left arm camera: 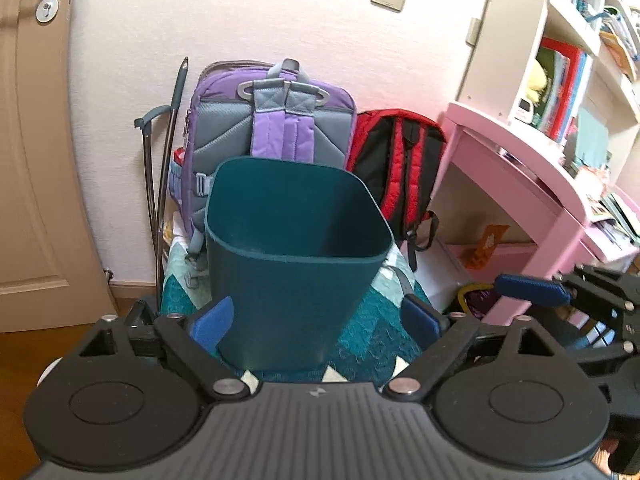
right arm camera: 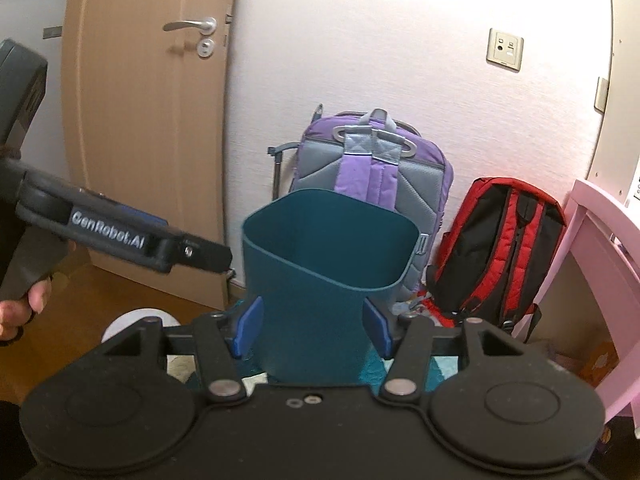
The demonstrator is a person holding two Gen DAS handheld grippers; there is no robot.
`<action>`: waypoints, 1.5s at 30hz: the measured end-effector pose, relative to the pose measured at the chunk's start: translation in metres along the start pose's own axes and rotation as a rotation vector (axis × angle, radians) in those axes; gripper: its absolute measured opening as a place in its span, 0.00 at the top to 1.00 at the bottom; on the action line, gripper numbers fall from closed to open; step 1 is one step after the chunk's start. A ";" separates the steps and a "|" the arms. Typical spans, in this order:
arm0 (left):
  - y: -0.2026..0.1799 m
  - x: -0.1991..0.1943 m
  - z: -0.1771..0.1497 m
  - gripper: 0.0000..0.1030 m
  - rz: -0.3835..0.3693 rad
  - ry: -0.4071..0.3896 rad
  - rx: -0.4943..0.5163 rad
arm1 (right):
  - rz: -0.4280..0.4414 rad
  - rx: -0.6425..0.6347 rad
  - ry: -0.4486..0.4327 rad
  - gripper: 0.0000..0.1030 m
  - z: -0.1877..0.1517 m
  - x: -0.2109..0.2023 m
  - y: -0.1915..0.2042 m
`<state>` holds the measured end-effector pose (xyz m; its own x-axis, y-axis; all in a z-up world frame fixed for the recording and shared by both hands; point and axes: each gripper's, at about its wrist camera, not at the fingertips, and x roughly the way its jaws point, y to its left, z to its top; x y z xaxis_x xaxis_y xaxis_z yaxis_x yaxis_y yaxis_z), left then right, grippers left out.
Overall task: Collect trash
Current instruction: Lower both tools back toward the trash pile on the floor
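Bin (left arm camera: 296, 240): standing upright on the quilt (left arm camera: 368, 332), before the purple pack (left arm camera: 276, 120).
Left gripper (left arm camera: 316, 320): gaping wide, empty, flanking the bin.
Right gripper (right arm camera: 312, 328): spreading wide, empty, bracketing the bin's base; looking nearer.

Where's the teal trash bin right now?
In both wrist views the teal bin stands centre frame on a patterned quilt, right in front of the purple backpack, between each gripper's open fingers.

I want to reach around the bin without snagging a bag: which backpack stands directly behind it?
The purple and grey backpack stands right behind the teal bin; the red and black backpack leans off to its right, beside the pink desk.
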<state>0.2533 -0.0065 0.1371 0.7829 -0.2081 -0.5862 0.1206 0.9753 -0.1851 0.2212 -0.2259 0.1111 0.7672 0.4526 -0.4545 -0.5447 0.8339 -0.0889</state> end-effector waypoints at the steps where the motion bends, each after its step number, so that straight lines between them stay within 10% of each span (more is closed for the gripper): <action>1: 0.000 -0.004 -0.005 0.05 -0.002 -0.001 0.001 | 0.004 0.002 0.000 0.47 -0.002 -0.003 0.002; 21: 0.049 -0.011 -0.129 0.01 0.117 -0.001 -0.105 | 0.130 0.188 0.126 0.46 -0.100 0.040 0.032; 45: 0.167 0.191 -0.297 0.01 0.282 0.462 -0.300 | 0.007 0.421 0.619 0.45 -0.311 0.238 0.009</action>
<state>0.2416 0.0949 -0.2403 0.4060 -0.0214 -0.9136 -0.2820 0.9480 -0.1475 0.2941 -0.2091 -0.2737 0.3653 0.3018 -0.8806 -0.2783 0.9381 0.2061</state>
